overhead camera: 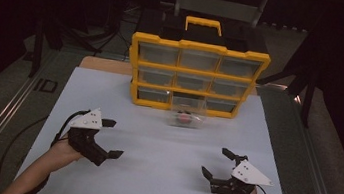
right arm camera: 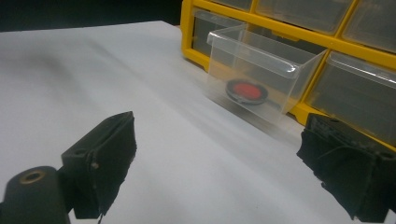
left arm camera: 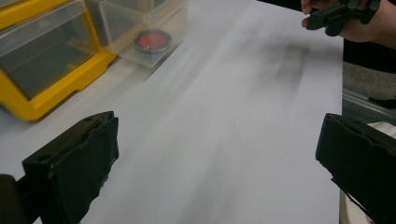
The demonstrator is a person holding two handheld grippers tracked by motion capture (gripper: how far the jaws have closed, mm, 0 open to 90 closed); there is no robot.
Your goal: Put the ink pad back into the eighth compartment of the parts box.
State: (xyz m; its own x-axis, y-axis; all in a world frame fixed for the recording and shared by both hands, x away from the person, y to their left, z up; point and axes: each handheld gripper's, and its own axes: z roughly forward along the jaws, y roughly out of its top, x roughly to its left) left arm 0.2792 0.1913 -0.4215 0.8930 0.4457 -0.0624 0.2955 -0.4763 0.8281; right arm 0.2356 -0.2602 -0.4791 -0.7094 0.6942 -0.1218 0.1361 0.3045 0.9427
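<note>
White tabletop [overhead camera: 159,176], yellow drawer cabinet [overhead camera: 196,75] at the back. Bottom-middle clear drawer [overhead camera: 187,112] is pulled out, with a red-centred disc [overhead camera: 184,119] inside. Left claw [overhead camera: 113,138] and right claw [overhead camera: 216,162] are near the front edge, well apart, both jaws spread, empty.

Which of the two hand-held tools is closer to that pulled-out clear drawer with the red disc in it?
Hard to call; roughly equal. The left tool sits down-left of the drawer, the right tool down-right of it. Both are open and well short of it.
</note>
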